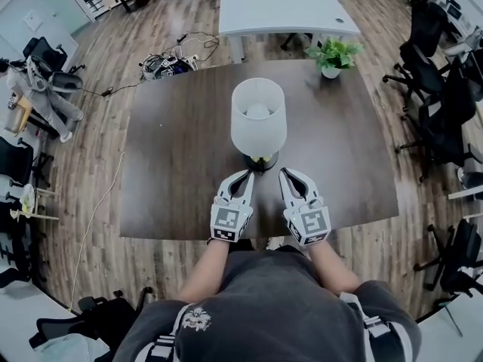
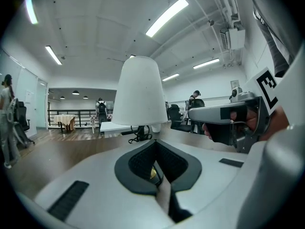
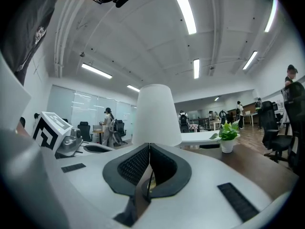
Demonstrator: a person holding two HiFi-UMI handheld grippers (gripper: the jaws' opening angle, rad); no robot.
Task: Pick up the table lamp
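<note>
- Hovering just short of the table lamp (image 1: 258, 119), with left gripper (image 1: 247, 176) and right gripper (image 1: 285, 173) both pinched shut and empty.
- Stands upright mid-counter (image 1: 173, 164), wide white shade over a small dark base (image 1: 264, 161).
- Could shove or topple it if pushed in without first opening.
- Might dent or slip on the shade if clamped there; looks top-heavy, so likely to swing when lifted.

Head view looks steeply down on the table (image 1: 173, 187). Both gripper views sit low and near, facing 12 o'clock; all share the lamp (image 1: 258, 119).
</note>
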